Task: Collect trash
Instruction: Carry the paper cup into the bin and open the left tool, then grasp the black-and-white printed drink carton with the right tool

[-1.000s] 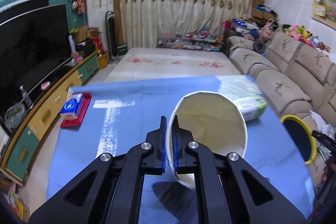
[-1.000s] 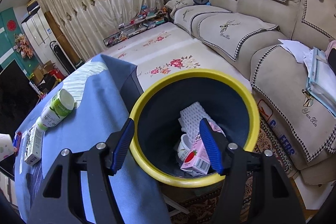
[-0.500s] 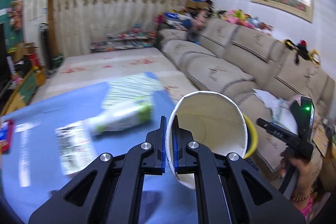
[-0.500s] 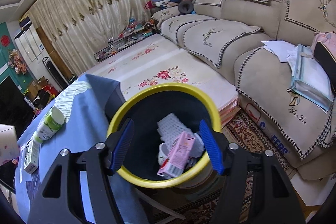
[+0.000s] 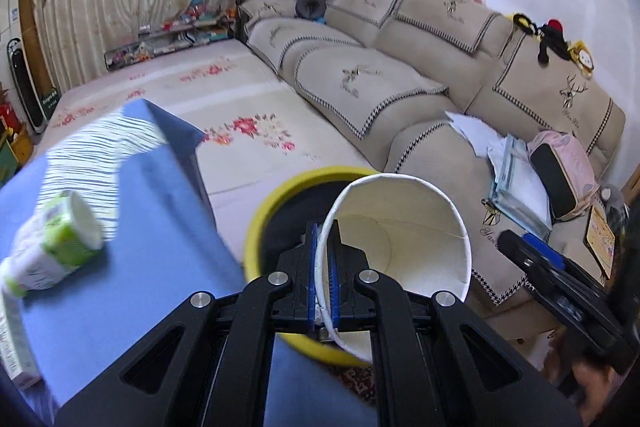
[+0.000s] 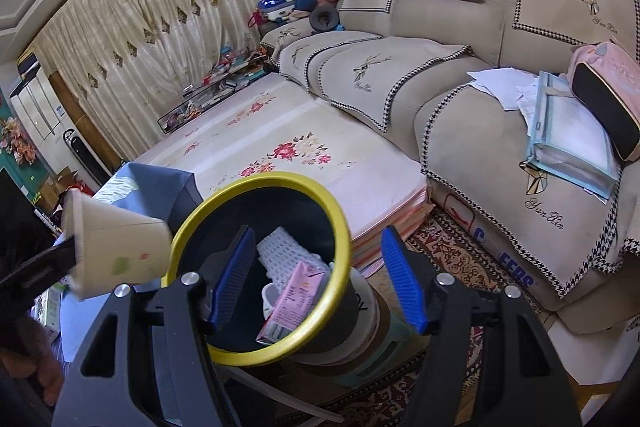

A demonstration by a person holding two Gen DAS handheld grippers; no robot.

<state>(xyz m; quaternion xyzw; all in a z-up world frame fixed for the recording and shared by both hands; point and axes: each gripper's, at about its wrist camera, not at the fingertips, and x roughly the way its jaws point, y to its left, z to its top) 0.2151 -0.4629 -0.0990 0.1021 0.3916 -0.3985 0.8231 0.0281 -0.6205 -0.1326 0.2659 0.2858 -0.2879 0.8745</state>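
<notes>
Trash here means a paper cup (image 5: pixel 404 247), a bottle (image 5: pixel 52 247) and a carton (image 6: pixel 294 301), listed after the bigger things around them. Sofa (image 5: pixel 400 79) fills the room ahead and to the right of both grippers. Desk (image 5: pixel 132 267), covered in blue cloth, lies below and left of the left gripper (image 5: pixel 325 279). Bin (image 6: pixel 340 227), black with a yellow rim, stands just beyond the desk edge, directly under the right gripper (image 6: pixel 316 279) and just ahead of the left one. Right gripper hangs above the bin mouth with its blue pads wide apart and nothing between them. Left gripper is clamped on the cup's wall, one pad inside and one outside; the cup lies tilted on its side, mouth pointing forward, partly over the bin's near rim. Left of this gripper, the green-and-white bottle lies on its side on the desk. Inside the bin sit a white mesh piece (image 6: pixel 280 253), the pink carton and a small white cup (image 6: pixel 271 297).
</notes>
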